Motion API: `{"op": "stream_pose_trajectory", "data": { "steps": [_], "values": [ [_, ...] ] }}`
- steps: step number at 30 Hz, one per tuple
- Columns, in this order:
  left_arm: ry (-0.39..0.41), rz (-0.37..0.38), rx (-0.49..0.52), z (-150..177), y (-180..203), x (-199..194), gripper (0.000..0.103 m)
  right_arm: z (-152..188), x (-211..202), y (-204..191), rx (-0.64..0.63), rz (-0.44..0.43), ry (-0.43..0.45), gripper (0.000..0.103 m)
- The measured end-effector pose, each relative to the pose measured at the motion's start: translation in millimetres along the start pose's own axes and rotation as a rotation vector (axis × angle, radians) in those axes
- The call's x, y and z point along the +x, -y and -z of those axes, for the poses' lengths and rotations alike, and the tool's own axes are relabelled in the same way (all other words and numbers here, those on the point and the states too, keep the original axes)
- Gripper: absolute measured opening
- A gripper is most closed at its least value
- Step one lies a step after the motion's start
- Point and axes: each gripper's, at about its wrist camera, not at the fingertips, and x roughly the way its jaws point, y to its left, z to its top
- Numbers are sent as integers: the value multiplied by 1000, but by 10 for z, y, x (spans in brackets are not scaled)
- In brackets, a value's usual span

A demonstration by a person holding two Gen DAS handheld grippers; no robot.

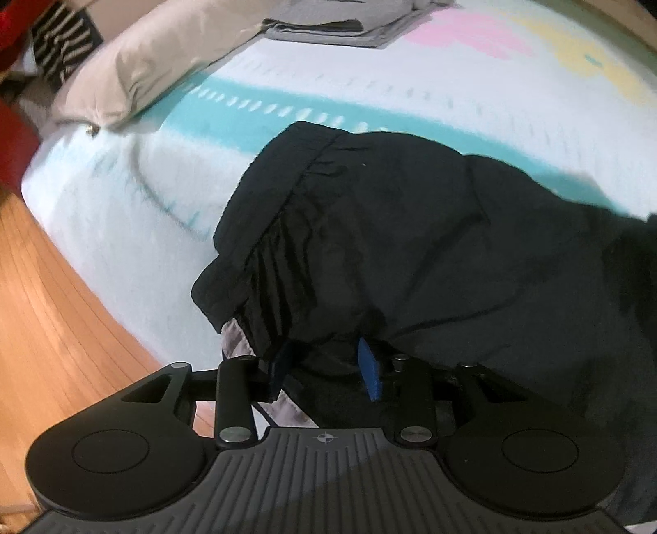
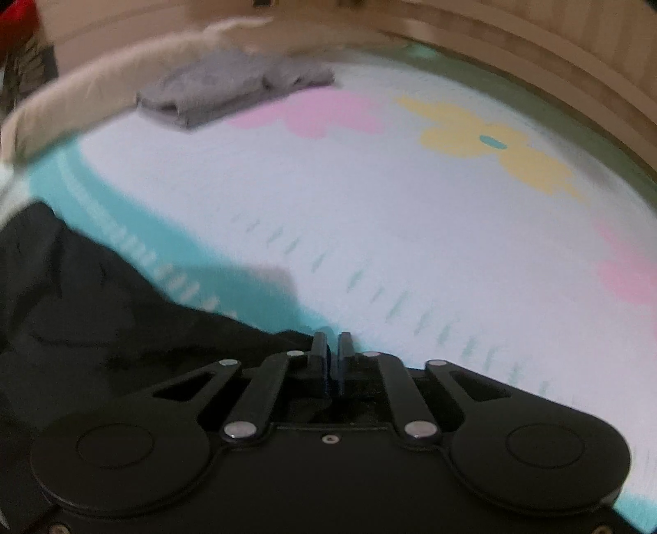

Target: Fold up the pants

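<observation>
Left gripper [image 1: 324, 365] sits half-open w/ a bunch of the black pants [image 1: 390, 230] between its pads; firm pinch or not, can't tell. Right gripper [image 2: 332, 353] is nearly closed at the pants' edge, cloth between jaws unclear. Pants lie rumpled on the bedspread [image 2: 410, 230]: light, limp, prob slippery, so best taken at the waistband [image 1: 295, 164].

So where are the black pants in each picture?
Left wrist view: the black pants fill the middle and right, bunched between the left gripper fingers.
Right wrist view: the pants lie at the lower left, reaching the right gripper.
Shared landmark: the folded grey cloth near the top of both.
</observation>
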Motion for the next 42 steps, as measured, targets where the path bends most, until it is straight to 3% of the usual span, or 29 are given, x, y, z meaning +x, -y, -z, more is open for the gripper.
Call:
{"op": "stream_pose_trajectory", "data": {
  "steps": [8, 14, 18, 22, 26, 35, 36, 38, 42],
  "values": [
    [-5, -47, -11, 48, -179, 66, 38, 357, -380, -435, -145, -274, -64, 19],
    [6, -39, -60, 64, -244, -35, 38, 823, -546, -821, -287, -356, -153, 19],
    [79, -19, -54, 62, -132, -265, 38, 1005, -737, -970, -342, -393, -168, 19],
    [120, -22, 0, 46, 50, -355, 38, 1034, -885, -982, -326, -379, -141, 19],
    [133, -4, 40, 71, 205, -413, 38, 958, -1031, -775, -212, -360, -105, 19],
    [156, 51, 67, 95, 500, -572, 38, 780, -1258, -303, 9, -225, -29, 21],
    [156, 63, 67, 91, 531, -583, 38, 785, -1287, -244, 28, -209, -19, 26],
    [156, 78, 64, 86, 591, -599, 38, 809, -1330, -131, 75, -178, -6, 49],
    [155, 105, 76, 99, 764, -658, 38, 901, -1385, 154, 196, -136, 2, 52]
  ]
}}
